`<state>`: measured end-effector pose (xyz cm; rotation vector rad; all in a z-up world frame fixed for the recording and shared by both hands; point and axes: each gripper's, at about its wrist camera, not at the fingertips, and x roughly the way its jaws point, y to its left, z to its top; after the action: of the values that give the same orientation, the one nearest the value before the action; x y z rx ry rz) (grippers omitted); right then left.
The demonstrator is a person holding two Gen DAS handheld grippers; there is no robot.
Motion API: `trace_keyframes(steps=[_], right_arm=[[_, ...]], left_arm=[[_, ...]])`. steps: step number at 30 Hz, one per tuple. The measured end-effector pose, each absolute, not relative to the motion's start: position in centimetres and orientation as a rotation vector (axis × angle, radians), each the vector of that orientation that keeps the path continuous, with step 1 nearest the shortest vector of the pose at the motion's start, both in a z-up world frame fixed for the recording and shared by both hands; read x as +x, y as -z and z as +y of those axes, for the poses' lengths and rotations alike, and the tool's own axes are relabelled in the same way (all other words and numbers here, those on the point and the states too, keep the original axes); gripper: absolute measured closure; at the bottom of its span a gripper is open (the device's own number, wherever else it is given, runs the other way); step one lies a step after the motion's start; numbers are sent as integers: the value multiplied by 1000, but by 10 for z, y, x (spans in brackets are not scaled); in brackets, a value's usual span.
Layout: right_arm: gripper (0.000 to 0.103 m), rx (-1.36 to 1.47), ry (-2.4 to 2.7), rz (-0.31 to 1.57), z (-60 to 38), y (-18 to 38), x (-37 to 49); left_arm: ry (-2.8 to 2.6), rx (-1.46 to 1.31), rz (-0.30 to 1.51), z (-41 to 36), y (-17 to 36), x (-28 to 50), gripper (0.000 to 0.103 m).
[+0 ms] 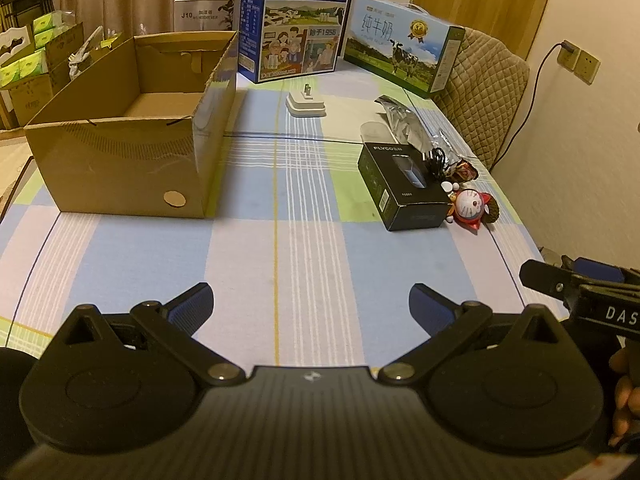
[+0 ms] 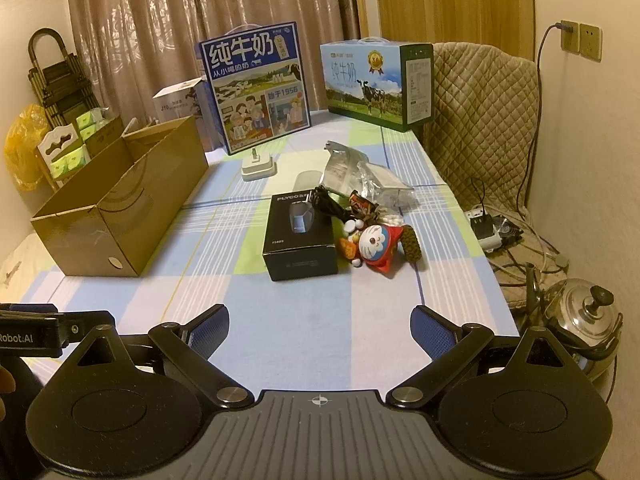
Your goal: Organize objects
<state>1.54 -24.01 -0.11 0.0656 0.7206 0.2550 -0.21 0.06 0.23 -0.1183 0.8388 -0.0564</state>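
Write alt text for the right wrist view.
Open right gripper hovers above a checked tablecloth, holding nothing. Ahead lie a black box and a toy; an open cardboard box sits left.

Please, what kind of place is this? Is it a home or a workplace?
Most likely a room in a home. A table with a checked tablecloth stands before curtains, gift cartons of milk sit at its far edge, and a metal kettle stands on the floor beside it.
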Motion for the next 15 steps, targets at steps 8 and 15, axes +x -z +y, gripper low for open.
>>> trace_keyframes(steps=[8, 15], right_arm=[[8, 68, -256, 720, -240, 2, 16], [8, 67, -257, 722, -241, 2, 15]], left_arm=[[58, -118, 836, 1, -3, -2, 1], [60, -118, 837, 2, -3, -2, 1]])
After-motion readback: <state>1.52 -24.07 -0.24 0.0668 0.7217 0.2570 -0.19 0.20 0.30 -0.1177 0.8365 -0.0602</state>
